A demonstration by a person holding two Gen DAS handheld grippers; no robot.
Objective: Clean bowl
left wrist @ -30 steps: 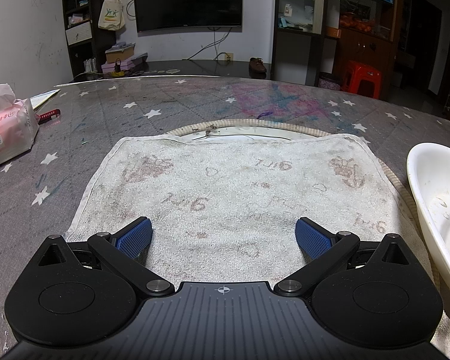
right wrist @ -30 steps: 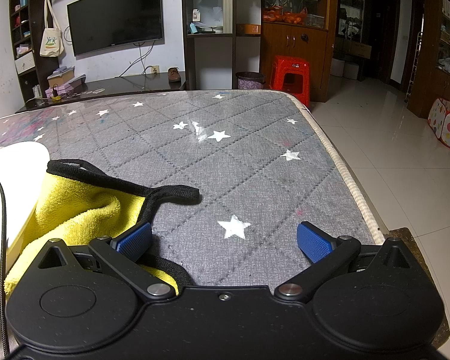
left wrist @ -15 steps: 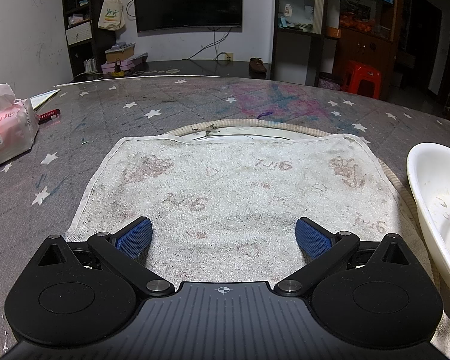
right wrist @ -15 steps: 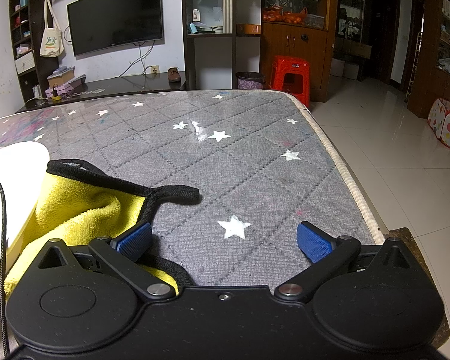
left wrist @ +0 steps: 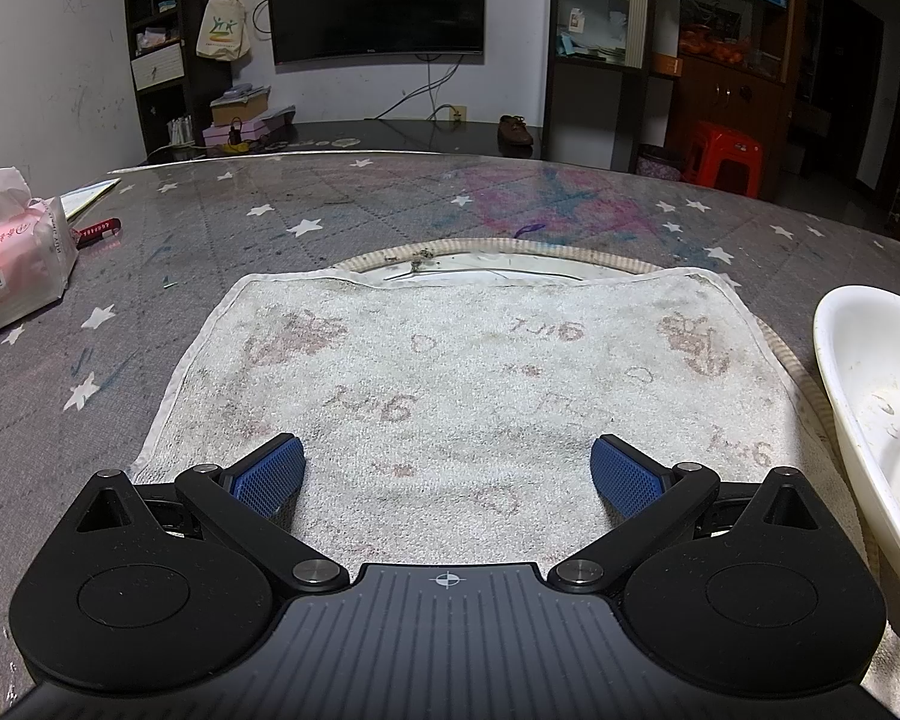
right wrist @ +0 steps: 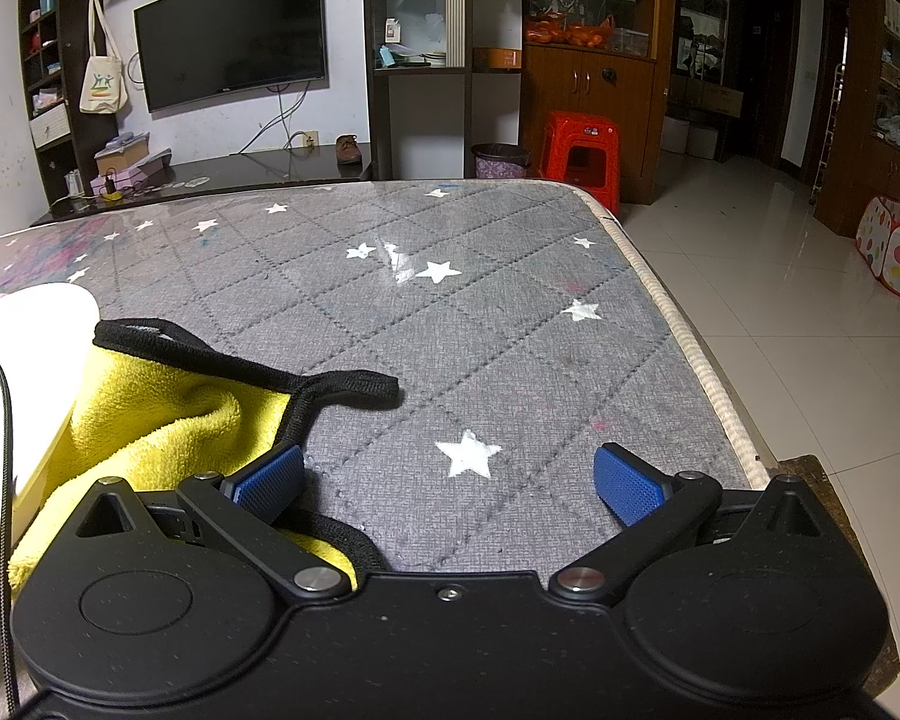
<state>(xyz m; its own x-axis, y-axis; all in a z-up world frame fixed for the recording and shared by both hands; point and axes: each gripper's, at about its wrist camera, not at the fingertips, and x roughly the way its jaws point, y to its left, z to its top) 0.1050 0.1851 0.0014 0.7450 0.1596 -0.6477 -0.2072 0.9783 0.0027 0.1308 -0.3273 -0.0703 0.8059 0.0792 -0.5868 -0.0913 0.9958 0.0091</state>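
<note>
Grey star-printed quilted bench (right wrist: 480, 324) lies under both your tools. Your left gripper (left wrist: 447, 471) is spread wide, empty, over the stained white towel (left wrist: 450, 372); the white plastic bowl (left wrist: 870, 396) sits just right of it. Your right gripper (right wrist: 450, 477) gapes empty too, beside the yellow black-edged cloth (right wrist: 150, 414).

The bowl (left wrist: 870, 420) runs off the picture's right edge. A round mat (left wrist: 492, 252) lies mostly hidden under the towel (left wrist: 462, 372). The tissue pack (left wrist: 12, 264) is cut by the left edge.

Both wrist views were aimed low across the table (left wrist: 354, 222); television (left wrist: 378, 0) and bowl (right wrist: 24, 360) were shared.
</note>
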